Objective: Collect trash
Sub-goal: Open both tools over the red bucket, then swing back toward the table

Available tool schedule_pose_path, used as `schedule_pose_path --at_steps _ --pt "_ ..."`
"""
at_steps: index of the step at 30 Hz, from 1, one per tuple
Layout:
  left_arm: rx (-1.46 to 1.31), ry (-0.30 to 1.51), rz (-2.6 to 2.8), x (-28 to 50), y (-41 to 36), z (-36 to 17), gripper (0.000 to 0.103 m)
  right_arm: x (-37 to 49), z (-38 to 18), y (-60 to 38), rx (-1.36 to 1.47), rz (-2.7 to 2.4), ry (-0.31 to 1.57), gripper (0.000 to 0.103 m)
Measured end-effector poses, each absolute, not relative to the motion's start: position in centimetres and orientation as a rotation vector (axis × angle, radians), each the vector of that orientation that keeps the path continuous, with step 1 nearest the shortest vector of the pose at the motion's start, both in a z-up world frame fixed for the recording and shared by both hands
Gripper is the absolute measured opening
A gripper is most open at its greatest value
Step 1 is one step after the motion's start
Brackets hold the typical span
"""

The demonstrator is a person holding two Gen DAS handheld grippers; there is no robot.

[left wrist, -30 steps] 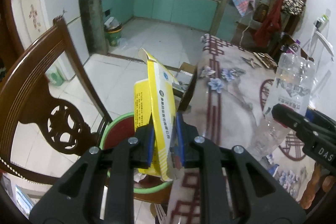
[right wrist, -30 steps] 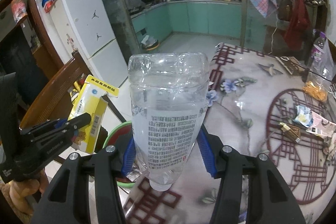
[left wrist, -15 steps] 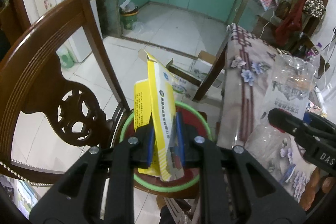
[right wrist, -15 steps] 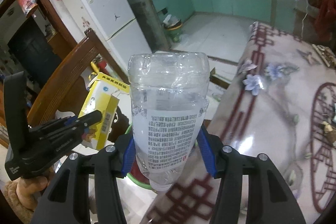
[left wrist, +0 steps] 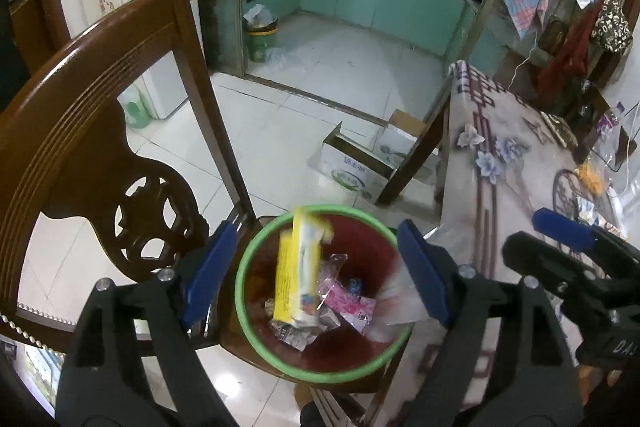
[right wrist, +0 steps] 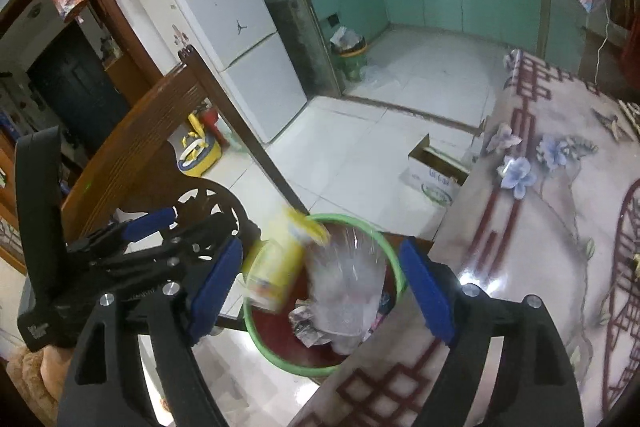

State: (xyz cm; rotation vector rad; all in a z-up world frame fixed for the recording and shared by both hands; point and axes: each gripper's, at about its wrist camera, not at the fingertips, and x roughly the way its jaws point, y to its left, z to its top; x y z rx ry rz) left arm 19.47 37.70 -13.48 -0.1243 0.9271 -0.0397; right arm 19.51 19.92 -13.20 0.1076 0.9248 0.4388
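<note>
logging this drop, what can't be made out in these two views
- Yellow box: print unreadable, motion blur, both views.
- Bottle: outline smeared in right view; in left view just a blur behind the left gripper finger.
- Bin: near rim cut by table edge, right view.
- Bin scraps: too small to identify.

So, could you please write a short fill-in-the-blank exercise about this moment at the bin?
1. The rim of the red bin is ____ in colour.
2. The yellow carton is dropping into the ____.
3. The bin stands on a wooden ____.
4. The pads of the left gripper, whose jaws are opening, are ____ in colour.

Missing words: green; bin; chair; blue
</note>
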Motion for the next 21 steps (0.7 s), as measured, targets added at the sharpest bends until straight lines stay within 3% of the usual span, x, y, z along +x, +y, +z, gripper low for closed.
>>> schedule_pose_path --at_steps 10,21 --pt "-0.108 0.929 -0.068 18.3 35.2 -12.8 0.079 17.0 -12.0 14.8 0.143 0.360 0.908 0.079" --pt "-0.070 0.940 -0.154 15.3 26.1 -12.2 0.079 11.9 -12.1 4.4 0.205 0.248 0.900 0.079"
